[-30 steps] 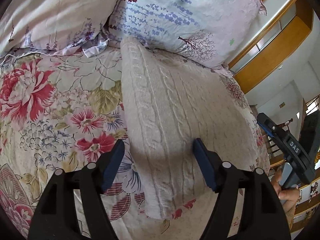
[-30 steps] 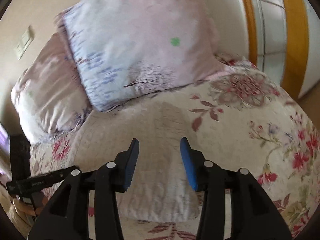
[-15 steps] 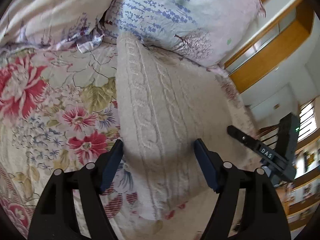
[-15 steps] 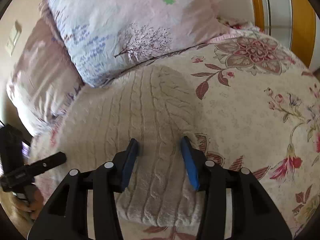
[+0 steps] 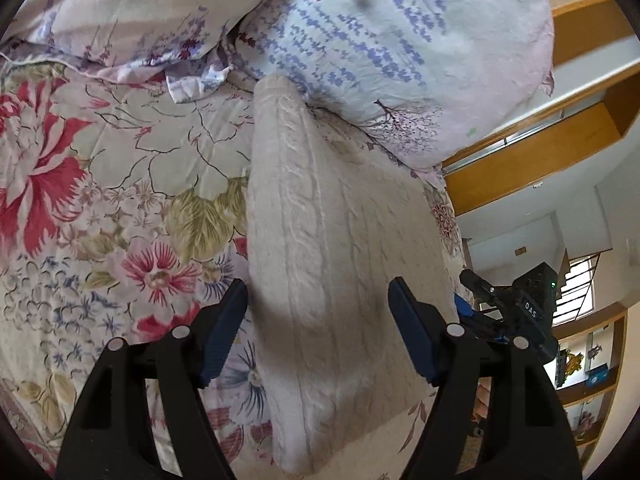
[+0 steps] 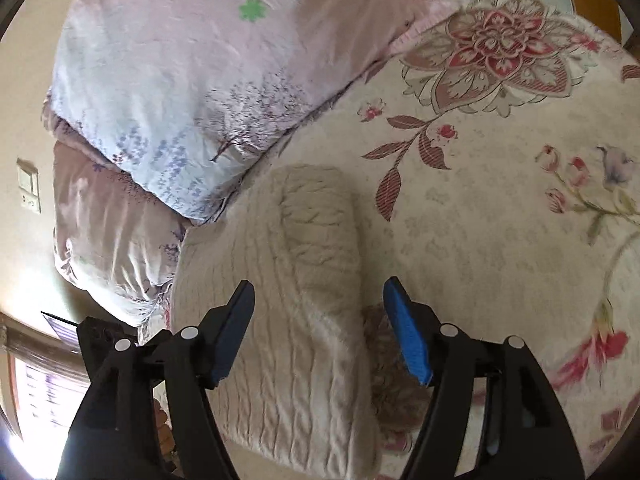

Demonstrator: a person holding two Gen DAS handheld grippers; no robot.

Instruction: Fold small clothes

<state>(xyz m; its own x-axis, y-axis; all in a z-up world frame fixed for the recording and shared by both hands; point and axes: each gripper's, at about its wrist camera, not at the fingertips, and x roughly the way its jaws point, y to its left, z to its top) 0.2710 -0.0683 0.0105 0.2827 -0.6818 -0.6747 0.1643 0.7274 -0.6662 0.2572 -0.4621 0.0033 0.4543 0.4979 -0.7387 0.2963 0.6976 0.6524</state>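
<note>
Two grippers are hovering over one folded sweater (image 5: 336,248), each with its jaws spread wide and nothing between them. Seen from the left gripper (image 5: 318,328), the sweater is lying as a long cream cable-knit slab, fuzzy and ribbed, running from 6 o'clock up toward 12 o'clock, its far end touching a pillow (image 5: 384,40). At 9 o'clock the quilt (image 5: 100,184) is showing big red and olive flowers on thin, creased cotton. A second, pinkish pillow (image 5: 120,12) is sitting at 11 o'clock. At 3 o'clock, orange wood trim (image 5: 532,160) and white walls are filling the room's edge, with the right gripper (image 6: 318,320) poking in at 4 o'clock. From that gripper's view, the sweater (image 6: 304,320) is lying below the blue pads (image 6: 406,332), its doubled thick edge facing 3 o'clock, where the paler quilt (image 6: 500,220) is spreading. A wall switch (image 6: 29,192) is sitting at 9 o'clock.
</note>
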